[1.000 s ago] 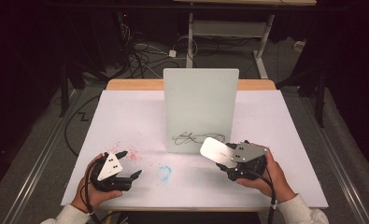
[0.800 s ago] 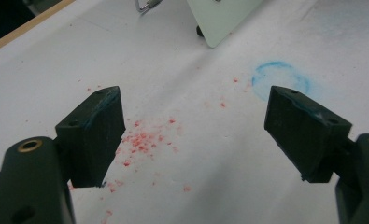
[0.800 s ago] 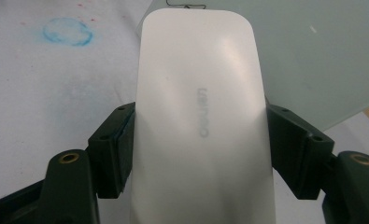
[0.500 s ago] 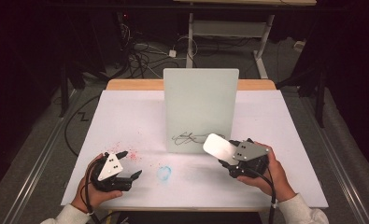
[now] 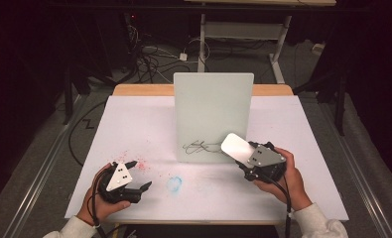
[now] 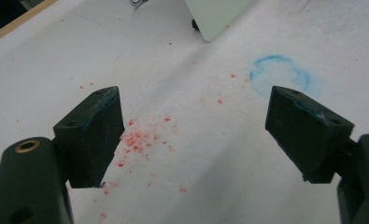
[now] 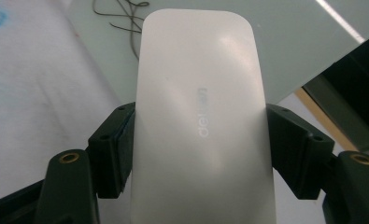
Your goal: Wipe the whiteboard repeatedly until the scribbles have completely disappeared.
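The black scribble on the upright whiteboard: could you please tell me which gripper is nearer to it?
Right. The right gripper, shut on a white eraser, sits just beside the black scribble. The left gripper, open, lies off toward the red specks.

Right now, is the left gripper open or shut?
Open: the left gripper has its fingers spread wide apart over the red specks, holding nothing.

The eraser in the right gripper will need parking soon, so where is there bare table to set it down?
Free: the table left of the upright board, and the strip right of it. Marked: red crumbs and a blue ring between the left gripper and the right gripper with its eraser.
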`<state>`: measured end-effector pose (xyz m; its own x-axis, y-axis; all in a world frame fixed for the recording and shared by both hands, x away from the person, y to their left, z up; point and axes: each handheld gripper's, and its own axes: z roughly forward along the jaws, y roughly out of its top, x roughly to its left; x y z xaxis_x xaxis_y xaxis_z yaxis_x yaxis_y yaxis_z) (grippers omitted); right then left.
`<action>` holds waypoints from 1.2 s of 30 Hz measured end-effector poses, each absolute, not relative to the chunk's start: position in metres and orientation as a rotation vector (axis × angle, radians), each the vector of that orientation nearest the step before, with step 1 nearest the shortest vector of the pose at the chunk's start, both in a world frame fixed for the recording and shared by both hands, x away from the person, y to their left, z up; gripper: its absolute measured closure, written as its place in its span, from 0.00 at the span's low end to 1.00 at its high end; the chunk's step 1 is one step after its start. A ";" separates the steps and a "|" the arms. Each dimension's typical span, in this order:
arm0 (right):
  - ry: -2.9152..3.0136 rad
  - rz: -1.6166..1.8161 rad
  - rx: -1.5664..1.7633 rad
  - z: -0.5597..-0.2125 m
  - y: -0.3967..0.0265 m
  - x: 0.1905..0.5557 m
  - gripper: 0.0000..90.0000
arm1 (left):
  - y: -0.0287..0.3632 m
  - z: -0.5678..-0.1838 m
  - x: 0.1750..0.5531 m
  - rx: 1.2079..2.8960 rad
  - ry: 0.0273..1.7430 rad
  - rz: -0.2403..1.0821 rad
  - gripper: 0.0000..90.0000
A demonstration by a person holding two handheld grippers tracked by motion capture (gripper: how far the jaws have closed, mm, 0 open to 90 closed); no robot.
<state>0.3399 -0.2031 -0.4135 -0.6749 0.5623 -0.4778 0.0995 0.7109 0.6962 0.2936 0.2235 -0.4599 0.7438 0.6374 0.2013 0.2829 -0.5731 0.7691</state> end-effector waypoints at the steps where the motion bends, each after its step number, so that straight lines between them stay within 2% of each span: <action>1: 2.194 0.827 0.493 -0.415 -0.202 0.342 0.35 | 0.224 -0.460 0.294 2.190 0.691 0.600 0.21; 10: 2.096 0.694 0.371 -0.427 -0.183 0.341 0.35 | 0.223 -0.461 0.295 2.194 0.695 0.607 0.21; 20: 2.105 0.554 0.127 -0.462 -0.149 0.347 0.35 | 0.223 -0.463 0.295 2.205 0.714 0.594 0.21; 27: 2.079 0.556 0.060 -0.463 -0.130 0.350 0.35 | 0.222 -0.463 0.296 2.204 0.714 0.589 0.21; 36: 2.058 0.542 -0.034 -0.470 -0.085 0.349 0.35 | 0.222 -0.463 0.296 2.207 0.712 0.581 0.21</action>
<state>0.3490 -0.0850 -0.4703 -0.5287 0.1927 -0.8267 -0.2394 0.9005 0.3630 0.2955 0.2223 -0.4631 0.7444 0.6415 0.1850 0.3102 -0.5777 0.7551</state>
